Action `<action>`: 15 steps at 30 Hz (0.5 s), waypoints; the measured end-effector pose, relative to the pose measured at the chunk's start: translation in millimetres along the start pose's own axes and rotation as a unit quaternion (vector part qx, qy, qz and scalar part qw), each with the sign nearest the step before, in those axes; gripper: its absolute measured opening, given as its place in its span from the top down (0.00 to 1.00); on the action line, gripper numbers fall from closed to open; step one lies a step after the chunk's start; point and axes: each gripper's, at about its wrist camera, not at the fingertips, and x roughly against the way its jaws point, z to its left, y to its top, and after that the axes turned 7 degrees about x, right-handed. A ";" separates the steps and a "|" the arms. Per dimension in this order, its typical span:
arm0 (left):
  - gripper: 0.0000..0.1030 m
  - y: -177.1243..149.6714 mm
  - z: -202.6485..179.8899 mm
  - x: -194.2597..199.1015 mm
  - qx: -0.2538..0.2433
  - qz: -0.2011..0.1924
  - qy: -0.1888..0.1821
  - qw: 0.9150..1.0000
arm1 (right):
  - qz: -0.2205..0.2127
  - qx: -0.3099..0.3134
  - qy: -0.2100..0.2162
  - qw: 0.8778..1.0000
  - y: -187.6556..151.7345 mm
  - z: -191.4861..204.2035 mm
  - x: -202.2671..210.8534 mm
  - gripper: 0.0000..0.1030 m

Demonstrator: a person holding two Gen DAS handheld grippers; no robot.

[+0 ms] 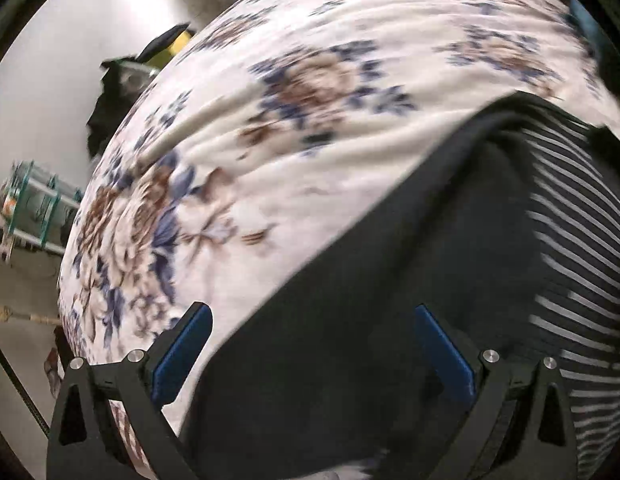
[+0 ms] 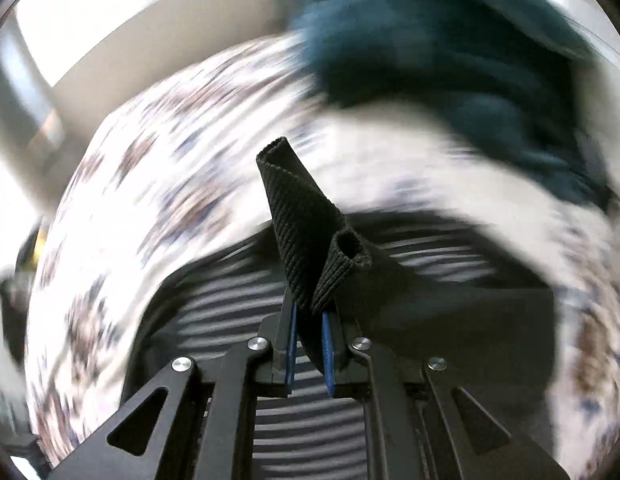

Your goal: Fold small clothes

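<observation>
My right tongs (image 2: pixel 309 350) pinch the ribbed black edge (image 2: pixel 306 232) of the striped garment (image 1: pixel 570 240), which lies on the floral-covered bed (image 1: pixel 310 100). My left tongs (image 1: pixel 314 344) gape wide and empty, straddling its dark portion, directly ahead and nearer.

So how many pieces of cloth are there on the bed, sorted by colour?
Black garment with grey-striped panel: 1
Teal fuzzy cloth: 1
White floral bedspread beneath them: 1
Total: 3
</observation>
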 end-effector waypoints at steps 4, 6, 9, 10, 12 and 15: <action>0.00 5.1 26.0 -24.5 0.030 0.021 0.004 0.999 | 0.051 0.123 0.011 0.991 -33.8 135.9 -65.6 0.90; 0.00 5.9 32.5 -31.7 0.034 0.024 0.003 0.999 | 0.070 0.158 0.011 0.985 -57.0 169.6 -83.7 0.90; 0.00 8.5 37.6 -37.6 0.032 0.028 0.002 0.999 | 0.098 0.191 0.005 0.977 -87.4 193.6 -101.7 0.89; 0.00 8.4 38.5 -38.3 0.032 0.029 0.001 0.999 | 0.111 0.197 0.005 0.974 -93.9 195.5 -106.1 0.89; 0.00 5.9 46.0 -35.4 0.034 0.030 -0.006 0.999 | 0.134 0.197 0.024 0.971 -96.0 189.3 -105.1 0.82; 0.00 -5.3 66.2 -24.2 0.050 0.030 -0.019 0.998 | 0.152 0.163 0.083 0.971 -86.4 157.3 -84.6 0.36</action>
